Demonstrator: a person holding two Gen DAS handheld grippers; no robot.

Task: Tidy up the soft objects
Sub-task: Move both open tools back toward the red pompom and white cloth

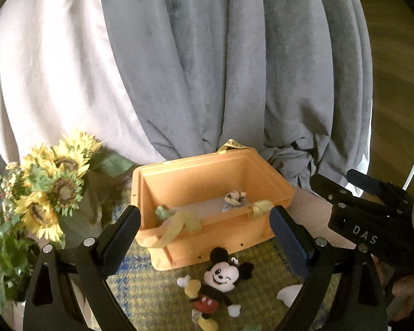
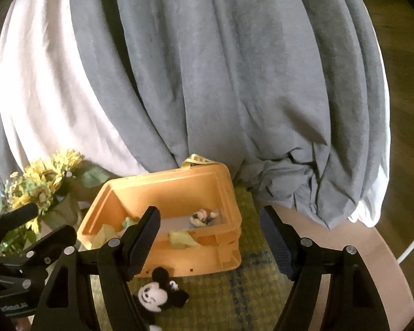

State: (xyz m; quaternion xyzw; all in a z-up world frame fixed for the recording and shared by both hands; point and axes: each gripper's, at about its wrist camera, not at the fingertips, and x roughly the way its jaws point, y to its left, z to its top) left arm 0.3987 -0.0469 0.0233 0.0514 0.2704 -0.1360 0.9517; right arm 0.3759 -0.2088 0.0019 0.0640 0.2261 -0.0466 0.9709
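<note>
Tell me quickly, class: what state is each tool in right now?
Left tool: open, holding nothing.
Right tool: open, holding nothing.

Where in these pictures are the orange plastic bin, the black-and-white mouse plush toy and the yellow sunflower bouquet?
orange plastic bin (image 1: 207, 244): left wrist view, near outer wall.
black-and-white mouse plush toy (image 1: 219, 277): left wrist view, white face.
yellow sunflower bouquet (image 1: 64, 191): left wrist view, middle flower's centre.

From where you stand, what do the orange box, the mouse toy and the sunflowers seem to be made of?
The orange box looks like moulded plastic with a matte finish: rigid ribbed walls and a folded rim. The mouse toy seems to be stuffed plush fabric, its edges fuzzy and its limbs rounded. The sunflowers are probably artificial, cloth or plastic, judging by the stiff, even petals, though the blur leaves that open.
</note>
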